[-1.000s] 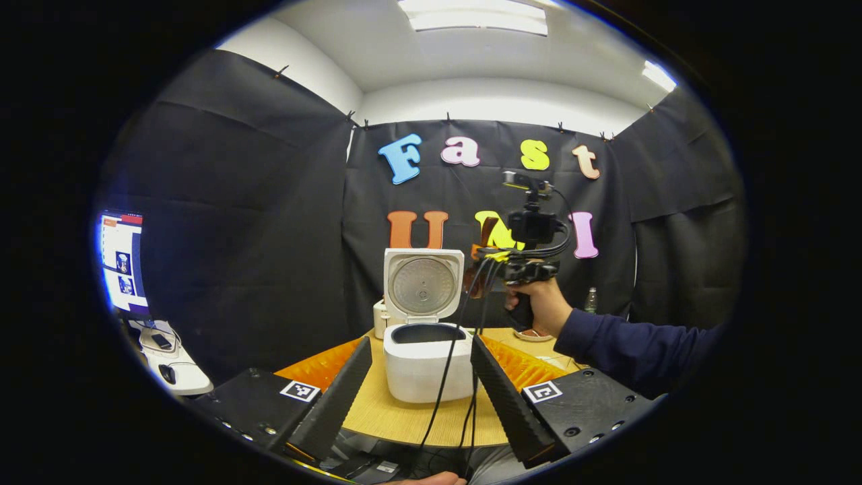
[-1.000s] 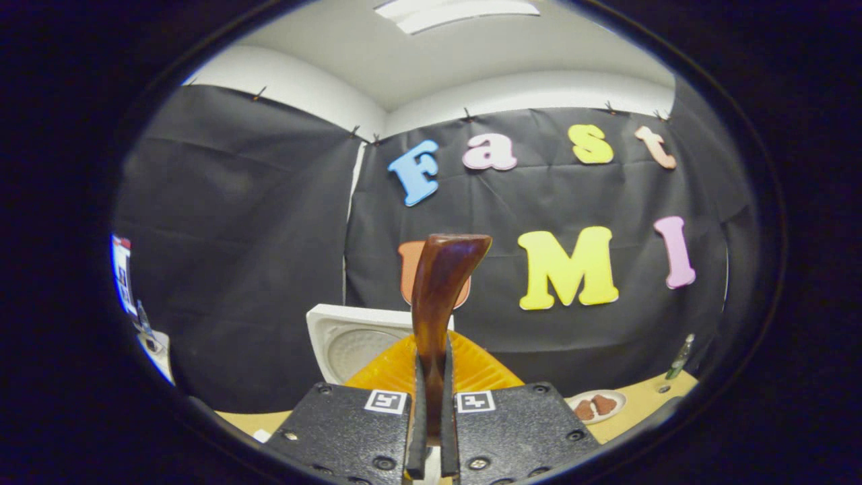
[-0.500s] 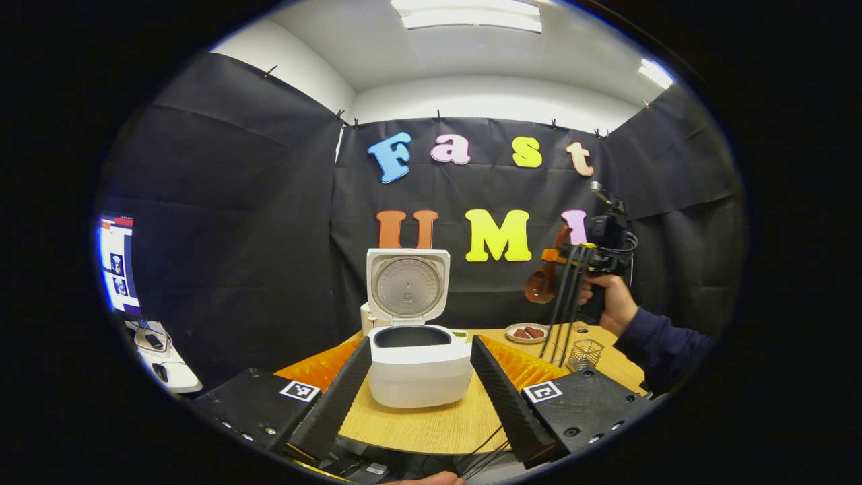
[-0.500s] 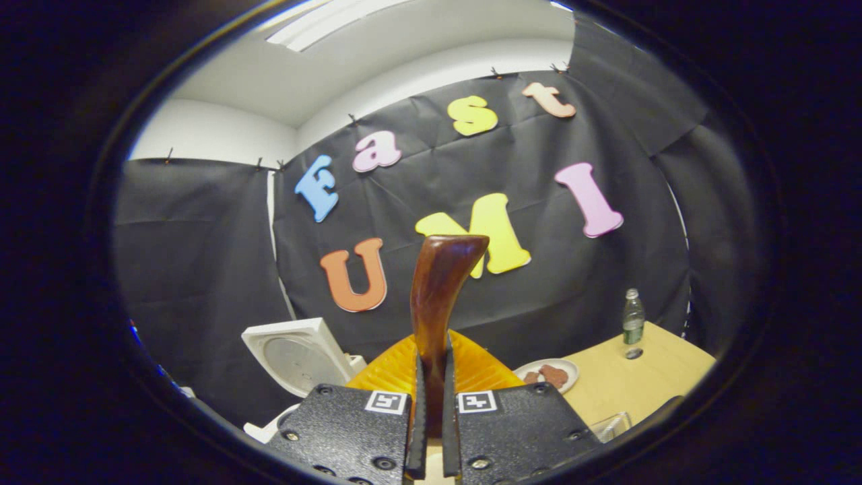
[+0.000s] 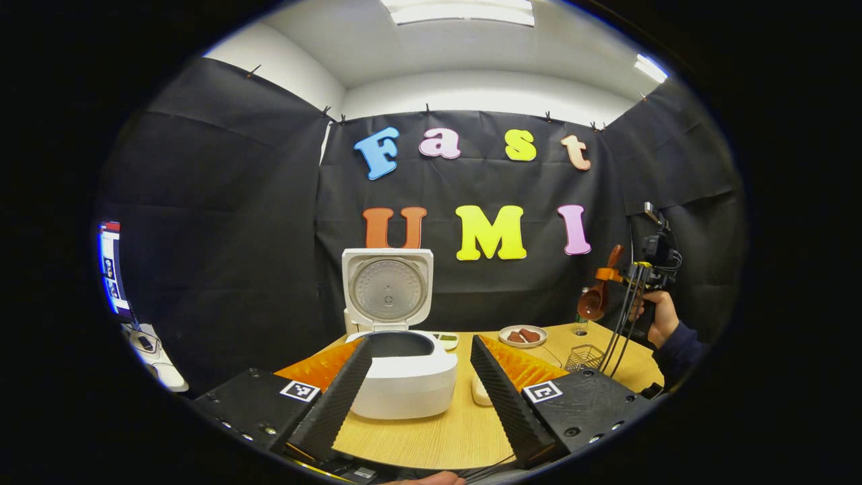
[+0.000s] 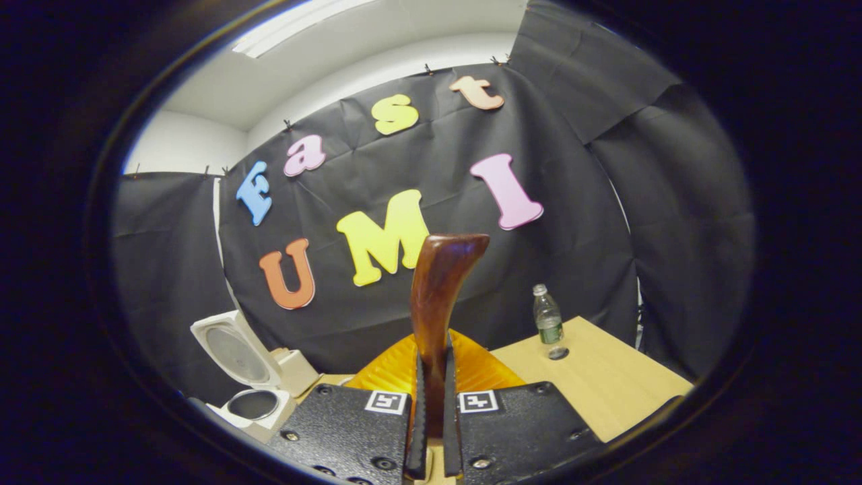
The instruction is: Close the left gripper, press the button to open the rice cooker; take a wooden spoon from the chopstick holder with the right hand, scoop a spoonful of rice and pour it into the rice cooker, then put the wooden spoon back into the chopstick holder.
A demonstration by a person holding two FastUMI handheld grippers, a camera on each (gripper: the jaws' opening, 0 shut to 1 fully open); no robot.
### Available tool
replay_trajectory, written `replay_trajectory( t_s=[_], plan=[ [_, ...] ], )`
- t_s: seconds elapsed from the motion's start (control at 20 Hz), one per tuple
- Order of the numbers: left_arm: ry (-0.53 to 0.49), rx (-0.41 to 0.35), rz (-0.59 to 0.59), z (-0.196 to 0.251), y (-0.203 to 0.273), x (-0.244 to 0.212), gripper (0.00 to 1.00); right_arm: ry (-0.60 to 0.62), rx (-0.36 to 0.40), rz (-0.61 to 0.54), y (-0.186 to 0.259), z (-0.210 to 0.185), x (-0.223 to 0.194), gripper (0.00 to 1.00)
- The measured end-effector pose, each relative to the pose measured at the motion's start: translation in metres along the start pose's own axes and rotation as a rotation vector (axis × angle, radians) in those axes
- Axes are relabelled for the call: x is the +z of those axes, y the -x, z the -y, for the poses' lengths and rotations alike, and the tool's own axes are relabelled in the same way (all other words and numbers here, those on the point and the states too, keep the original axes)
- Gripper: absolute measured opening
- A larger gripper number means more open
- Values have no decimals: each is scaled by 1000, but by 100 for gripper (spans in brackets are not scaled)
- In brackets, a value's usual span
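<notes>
Rice cooker (image 5: 403, 377) stands on the desk (image 5: 465, 431) with its lid (image 5: 386, 288) raised upright, seen between the spread fingers of the left gripper (image 5: 419, 391). At the right side of the left gripper view, the right gripper (image 5: 609, 275) is held in a hand (image 5: 658, 315) above the wire chopstick holder (image 5: 583, 357), with the wooden spoon (image 5: 597, 296) bowl hanging down. In the right gripper view the fingers (image 6: 419, 404) pinch the spoon handle between them. A plate (image 5: 524, 335) and a bottle (image 6: 547, 318) stand on the desk
</notes>
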State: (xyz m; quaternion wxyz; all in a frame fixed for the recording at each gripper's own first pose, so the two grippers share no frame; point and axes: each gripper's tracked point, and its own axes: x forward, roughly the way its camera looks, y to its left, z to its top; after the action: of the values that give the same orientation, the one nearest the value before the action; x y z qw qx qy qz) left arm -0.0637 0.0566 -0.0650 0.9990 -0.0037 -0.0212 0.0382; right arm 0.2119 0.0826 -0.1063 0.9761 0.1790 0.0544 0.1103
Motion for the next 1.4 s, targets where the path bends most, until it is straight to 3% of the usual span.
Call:
replay_trajectory(
  t_s=[0.4, 0.55, 0.65, 0.75, 0.8, 0.85, 0.9, 1.1, 1.2, 1.25, 1.3, 1.4],
  plan=[
    [16, 1, -32, 7, -48, -7, 97, -35, -37, -149, -6, 49, -80, 16],
    [27, 13, -39, -3, -68, -3, 97, -53, -15, -200, -6, 56, -109, 16],
    [31, 35, -36, -15, -83, 3, 98, -26, -68, -176, -5, 70, -108, 19],
    [46, 42, -41, -23, -95, 7, 98, 39, -177, -92, 0, 95, -87, 62],
    [51, 41, -45, -27, -102, 7, 97, 72, -210, -56, 6, 101, -75, 76],
    [53, 38, -46, -30, -108, 9, 96, 91, -222, -23, 19, 100, -65, 80],
    [53, 35, -45, -33, -116, 12, 95, 100, -214, -4, 29, 96, -57, 92],
    [53, 30, -61, -45, -148, 23, 95, 156, -176, 37, 65, 77, -47, 97],
    [38, 39, -63, -54, -167, 33, 94, 219, -164, 47, 80, 69, -48, 93],
    [34, 41, -62, -57, -176, 40, 94, 239, -149, 47, 88, 62, -48, 100],
    [34, 44, -59, -61, -185, 48, 95, 247, -136, 43, 91, 54, -51, 94],
    [48, 41, -52, -68, -203, 62, 95, 248, -91, 29, 102, 41, -59, 99]
  ],
)
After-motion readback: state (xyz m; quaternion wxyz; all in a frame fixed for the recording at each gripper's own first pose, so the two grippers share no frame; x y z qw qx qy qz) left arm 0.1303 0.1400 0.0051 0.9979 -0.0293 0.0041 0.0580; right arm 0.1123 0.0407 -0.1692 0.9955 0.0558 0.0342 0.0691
